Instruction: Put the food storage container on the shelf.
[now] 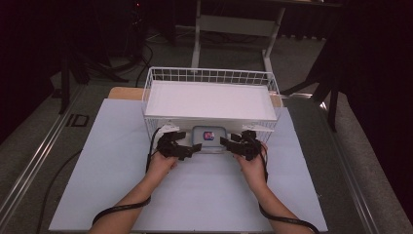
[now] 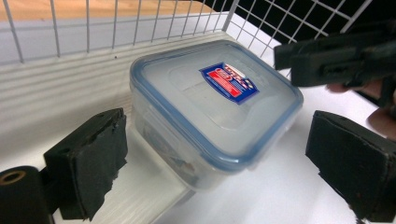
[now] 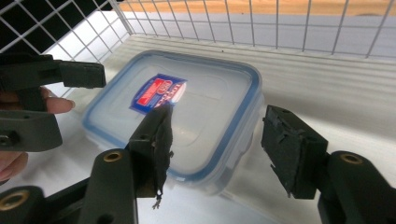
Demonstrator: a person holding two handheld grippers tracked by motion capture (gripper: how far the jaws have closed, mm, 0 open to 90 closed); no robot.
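Note:
A clear plastic box [image 1: 208,136] with a blue-rimmed lid and a red and blue sticker stands on the table against the front of a white wire basket [image 1: 209,75]. My left gripper [image 1: 191,142] is at its left side. In the left gripper view the box [image 2: 210,107] has one corner between the jaws of that gripper [image 2: 219,163], which stand wide and clear of it. My right gripper [image 1: 226,142] is at the box's right side. There the box [image 3: 196,112] lies between the jaws of that gripper [image 3: 215,140], one jaw over the lid, with no visible press.
A flat white board [image 1: 209,100] lies across the basket. A pale blue mat [image 1: 195,195] covers the table around my forearms. Desk legs [image 1: 197,39] and dark floor lie beyond the basket. Wire mesh [image 2: 112,23] rises close behind the box.

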